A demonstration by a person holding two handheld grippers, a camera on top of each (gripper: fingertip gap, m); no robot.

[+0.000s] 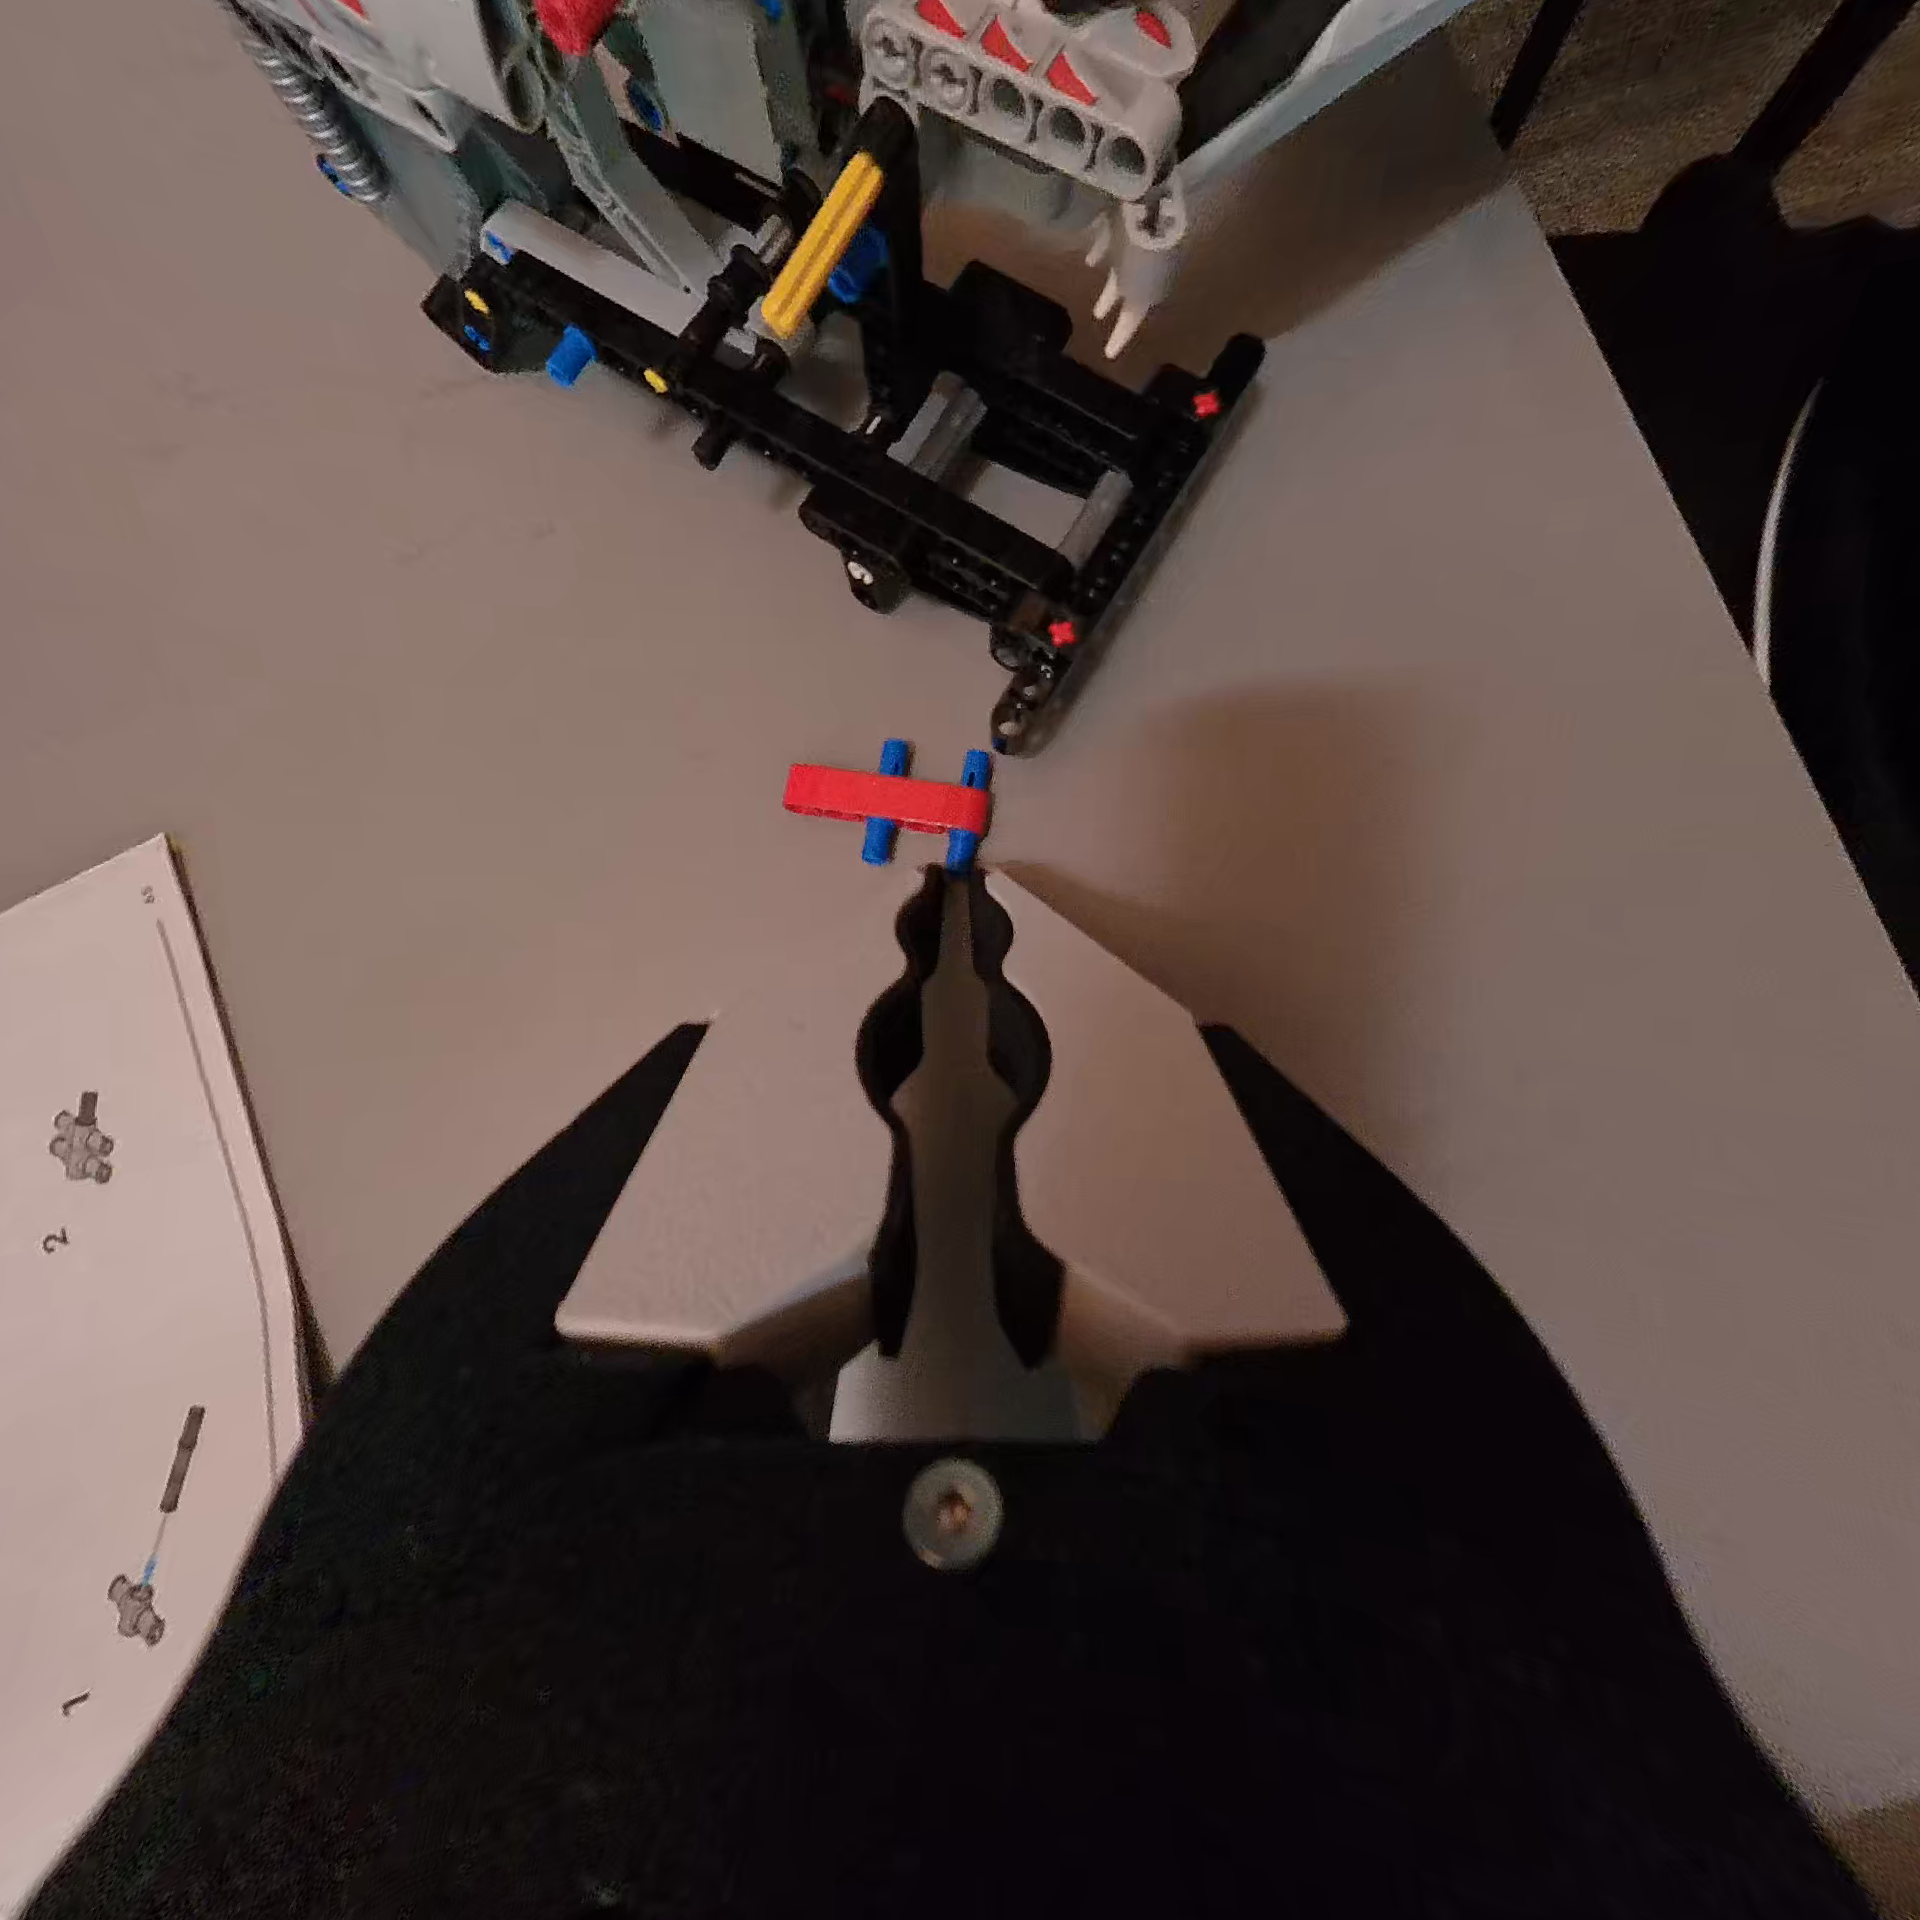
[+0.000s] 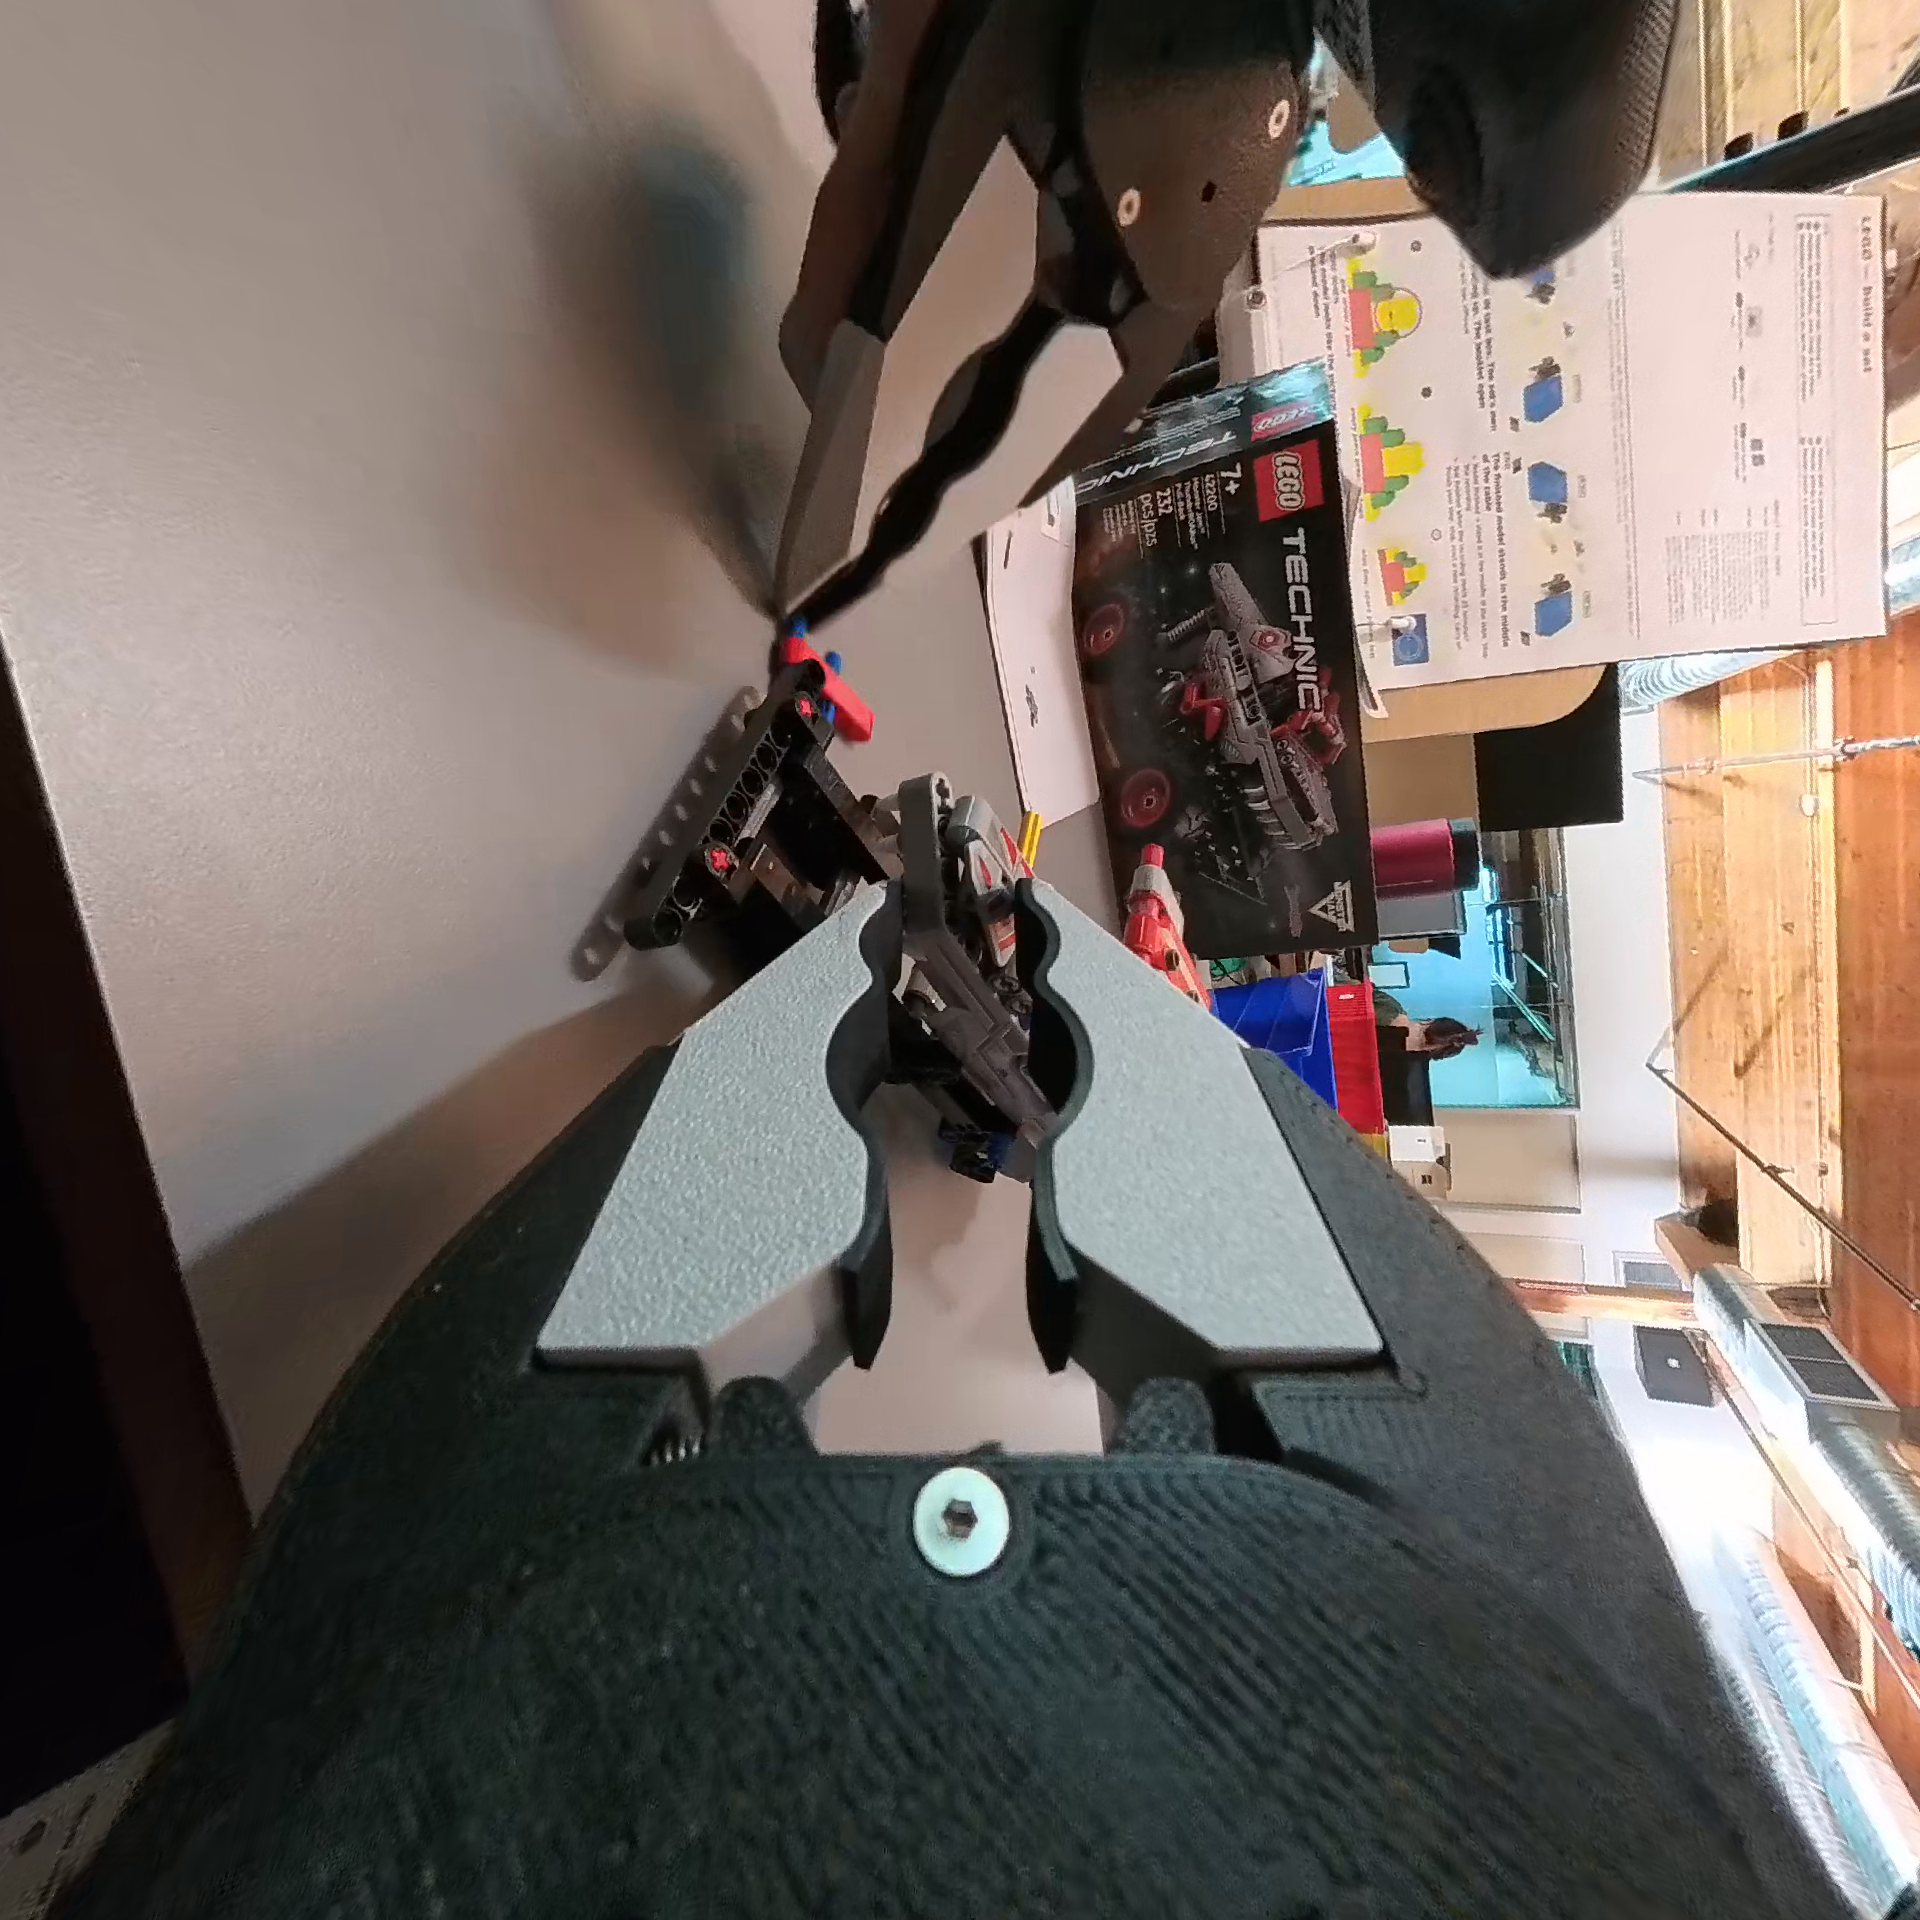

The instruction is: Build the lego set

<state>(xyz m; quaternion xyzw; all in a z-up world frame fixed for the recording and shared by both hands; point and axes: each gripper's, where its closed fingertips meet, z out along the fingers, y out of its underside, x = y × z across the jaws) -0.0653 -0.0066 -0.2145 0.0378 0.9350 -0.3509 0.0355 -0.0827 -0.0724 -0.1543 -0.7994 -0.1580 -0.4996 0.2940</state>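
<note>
Two black-and-grey two-finger grippers are at work over the pale grey table, and the half-built black, grey and red lego vehicle model standing on it serves as the landmark. The left gripper reaches toward the model's near corner, its tips pinched together on one blue pin of a short flat red lego beam; that beam carries two blue pins and sits just short of the model's black frame. The right gripper comes in from the model's other side, rolled sideways, its fingers clamped on the model's grey upper body. One open white instruction booklet lies left of the model, and one dark printed lego box stands behind it.
</note>
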